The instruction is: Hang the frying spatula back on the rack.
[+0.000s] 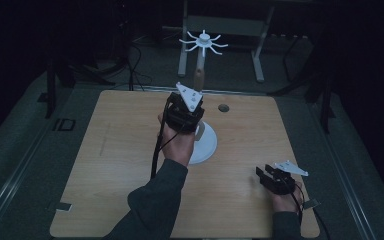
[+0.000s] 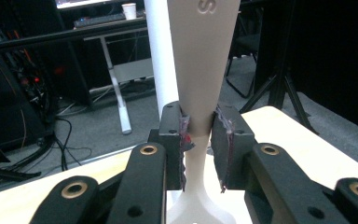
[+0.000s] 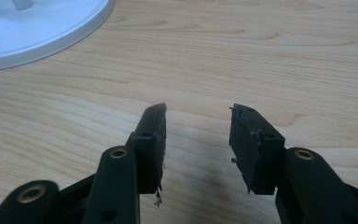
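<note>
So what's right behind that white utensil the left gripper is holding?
Directly behind the white utensil, held between the left gripper pads, stands the rack's white pole. The utensil covers part of the pole and the floor beyond it.

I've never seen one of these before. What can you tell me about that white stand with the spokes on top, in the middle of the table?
The white stand has a round, flat base resting on the wooden table, a slim upright pole and a crown of curved spokes at the top. It looks like smooth plastic and stands upright. Beside the pole, the left gripper is shut on a pale tapered utensil handle with a raised marking near the top; whether it hangs from the stand cannot be told.
</note>
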A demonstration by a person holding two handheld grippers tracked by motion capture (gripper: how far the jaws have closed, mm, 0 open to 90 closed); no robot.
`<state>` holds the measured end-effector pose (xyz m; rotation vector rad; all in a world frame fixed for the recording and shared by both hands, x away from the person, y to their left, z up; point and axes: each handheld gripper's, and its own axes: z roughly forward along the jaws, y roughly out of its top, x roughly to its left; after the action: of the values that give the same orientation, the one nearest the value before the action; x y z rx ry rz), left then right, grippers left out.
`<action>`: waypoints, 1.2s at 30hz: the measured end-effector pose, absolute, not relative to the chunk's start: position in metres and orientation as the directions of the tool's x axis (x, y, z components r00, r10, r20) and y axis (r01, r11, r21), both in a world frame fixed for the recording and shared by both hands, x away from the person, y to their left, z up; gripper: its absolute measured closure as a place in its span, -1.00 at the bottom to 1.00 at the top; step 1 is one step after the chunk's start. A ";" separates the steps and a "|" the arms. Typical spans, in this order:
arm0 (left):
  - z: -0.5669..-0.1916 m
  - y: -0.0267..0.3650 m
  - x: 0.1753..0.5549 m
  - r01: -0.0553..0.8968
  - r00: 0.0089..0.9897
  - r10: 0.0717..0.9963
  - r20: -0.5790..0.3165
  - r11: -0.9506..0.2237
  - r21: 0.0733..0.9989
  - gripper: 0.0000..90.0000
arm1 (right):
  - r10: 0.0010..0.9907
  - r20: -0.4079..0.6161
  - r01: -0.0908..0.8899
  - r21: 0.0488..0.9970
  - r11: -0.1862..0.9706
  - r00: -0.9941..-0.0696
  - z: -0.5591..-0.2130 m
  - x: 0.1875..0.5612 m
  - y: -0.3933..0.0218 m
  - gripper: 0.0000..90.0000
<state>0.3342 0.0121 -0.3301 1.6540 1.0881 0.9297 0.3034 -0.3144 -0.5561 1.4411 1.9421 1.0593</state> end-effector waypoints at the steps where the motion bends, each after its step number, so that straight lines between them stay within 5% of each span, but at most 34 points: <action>1: -0.329 0.012 0.335 0.248 0.324 0.941 0.101 -0.188 0.950 0.67 | 0.946 0.058 0.561 0.816 0.138 -0.318 -0.556 0.303 -0.314 0.24; 36: -0.313 0.001 0.352 0.270 0.255 0.956 0.143 -0.212 0.939 0.66 | 0.946 0.063 0.562 0.816 0.136 -0.319 -0.556 0.304 -0.316 0.24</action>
<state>0.3523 0.0011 -0.3131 1.6658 1.1481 1.0030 0.3045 -0.3158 -0.5563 1.4434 1.9435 1.0649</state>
